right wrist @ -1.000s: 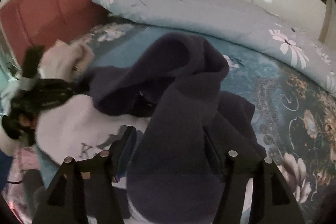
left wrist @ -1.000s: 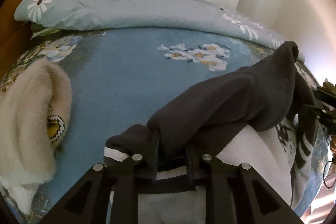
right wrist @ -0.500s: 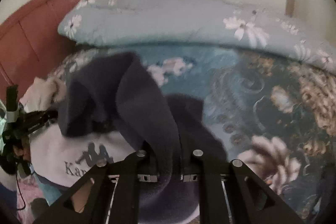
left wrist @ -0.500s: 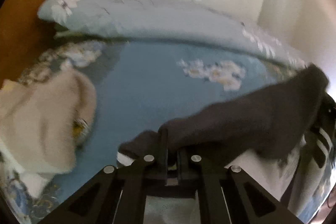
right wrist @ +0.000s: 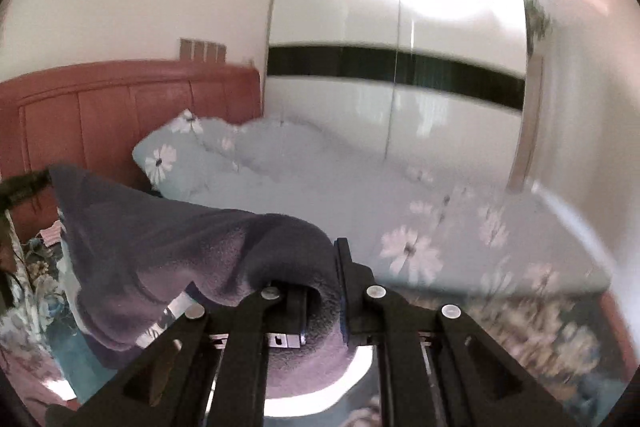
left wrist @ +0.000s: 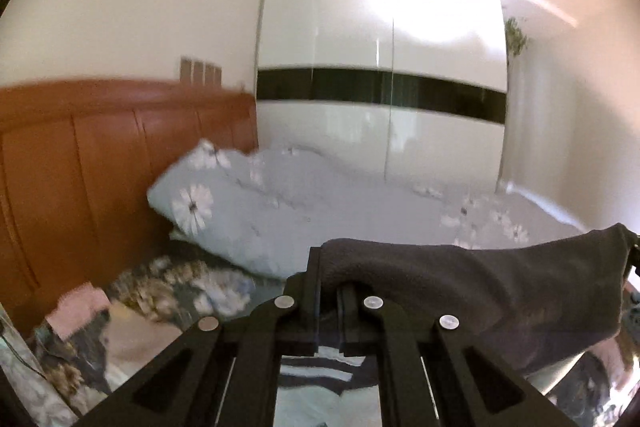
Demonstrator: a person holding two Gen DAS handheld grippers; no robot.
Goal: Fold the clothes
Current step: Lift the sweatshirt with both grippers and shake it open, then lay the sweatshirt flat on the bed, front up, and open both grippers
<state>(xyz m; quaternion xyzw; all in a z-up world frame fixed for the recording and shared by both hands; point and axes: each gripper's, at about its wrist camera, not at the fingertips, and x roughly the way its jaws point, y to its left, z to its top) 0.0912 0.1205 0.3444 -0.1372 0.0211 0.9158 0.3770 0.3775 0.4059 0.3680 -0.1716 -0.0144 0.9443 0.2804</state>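
A dark grey fleece garment (left wrist: 500, 283) hangs stretched between my two grippers, lifted above the bed. My left gripper (left wrist: 330, 291) is shut on one end of it, and the cloth runs off to the right. A striped cuff (left wrist: 320, 367) hangs below the fingers. My right gripper (right wrist: 320, 287) is shut on the other end of the same garment (right wrist: 168, 251), which drapes off to the left. Both views are tilted up toward the room.
A folded floral duvet (left wrist: 304, 211) lies across the bed by the wooden headboard (left wrist: 100, 163). A white wardrobe (left wrist: 380, 75) stands behind. A pinkish cloth (left wrist: 80, 307) lies on the floral sheet at the lower left.
Both grippers have risen and tilted up with the garment pinched in them. The garment has come off the bed and is now stretched between them.
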